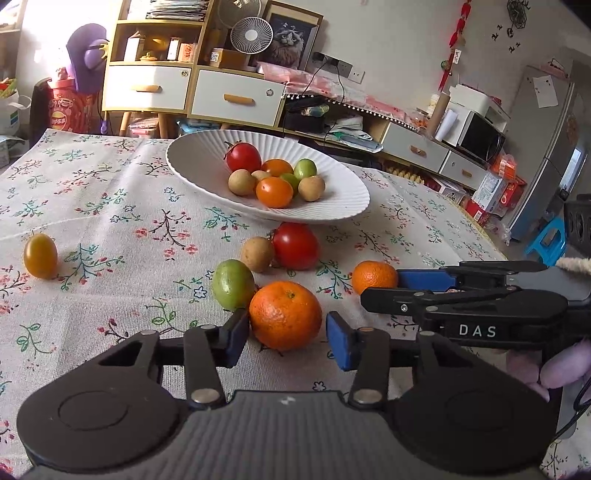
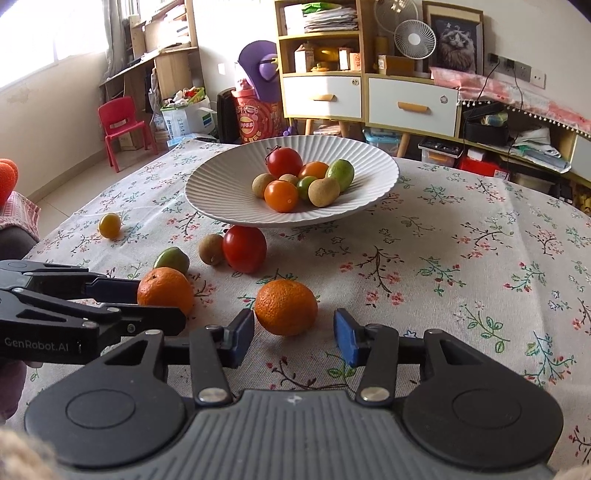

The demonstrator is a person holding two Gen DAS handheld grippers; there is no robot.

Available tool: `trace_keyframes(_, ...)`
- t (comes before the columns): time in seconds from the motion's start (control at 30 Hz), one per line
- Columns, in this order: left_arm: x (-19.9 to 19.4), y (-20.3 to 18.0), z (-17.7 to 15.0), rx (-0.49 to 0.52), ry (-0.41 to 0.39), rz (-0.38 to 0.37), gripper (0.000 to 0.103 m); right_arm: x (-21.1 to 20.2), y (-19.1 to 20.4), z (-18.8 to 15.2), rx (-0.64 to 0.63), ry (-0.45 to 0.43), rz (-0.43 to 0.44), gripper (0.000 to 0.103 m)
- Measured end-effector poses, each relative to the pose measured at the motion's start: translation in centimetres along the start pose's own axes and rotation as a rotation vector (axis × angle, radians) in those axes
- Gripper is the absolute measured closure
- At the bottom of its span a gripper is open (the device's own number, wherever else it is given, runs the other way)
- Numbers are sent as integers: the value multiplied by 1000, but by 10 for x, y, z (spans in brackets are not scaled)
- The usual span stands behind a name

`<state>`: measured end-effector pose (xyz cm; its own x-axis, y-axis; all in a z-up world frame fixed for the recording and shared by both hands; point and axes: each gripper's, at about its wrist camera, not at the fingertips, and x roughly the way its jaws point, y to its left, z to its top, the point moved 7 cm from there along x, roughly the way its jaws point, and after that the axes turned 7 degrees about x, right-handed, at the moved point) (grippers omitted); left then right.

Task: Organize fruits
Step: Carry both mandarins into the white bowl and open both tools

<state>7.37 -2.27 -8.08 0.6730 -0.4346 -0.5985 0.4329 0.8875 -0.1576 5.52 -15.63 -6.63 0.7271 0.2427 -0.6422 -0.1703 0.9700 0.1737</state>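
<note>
A white ribbed bowl [image 1: 207, 155] [image 2: 229, 173] holds several small fruits. Loose on the floral cloth lie two oranges, a green fruit [image 1: 233, 284] [image 2: 171, 258], a brown fruit [image 1: 257, 254] [image 2: 211, 249], a red tomato [image 1: 295, 245] [image 2: 244, 248] and a yellow tomato [image 1: 40, 255] [image 2: 109, 225]. My left gripper [image 1: 288, 338] [image 2: 147, 301] is open around one orange [image 1: 285, 314] [image 2: 166, 290], its left pad touching it. My right gripper [image 2: 293, 338] [image 1: 388, 286] is open around the other orange [image 2: 286, 307] [image 1: 373, 277].
The table's edges lie to the far left in the right wrist view and to the right in the left wrist view. Behind the table stand a drawer cabinet [image 2: 369, 92], a fan [image 1: 251, 35] and a red child's chair [image 2: 122, 125].
</note>
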Motion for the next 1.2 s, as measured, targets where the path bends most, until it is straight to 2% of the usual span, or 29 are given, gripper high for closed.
trace_keyframes(0.17, 0, 1, 1, -14, 10, 10, 63, 0, 1, 3, 29, 0, 18, 70)
trace_keyframes(0.5, -6, 0, 9, -12, 19, 1, 64, -8, 9, 10, 47, -8, 49, 71)
trace_keyframes(0.67, -12, 0, 22, -16, -9, -3, 64, -15, 10, 21, 68, -34, 70, 71)
trace_keyframes(0.9, -16, 2, 47, -20, -63, 20, 64, -15, 6, 44, 101, -93, 70, 71)
trace_keyframes(1.2, 6, 10, 78, 23, -72, 77, 64, -7, -10, 62, 111, -126, 46, 71)
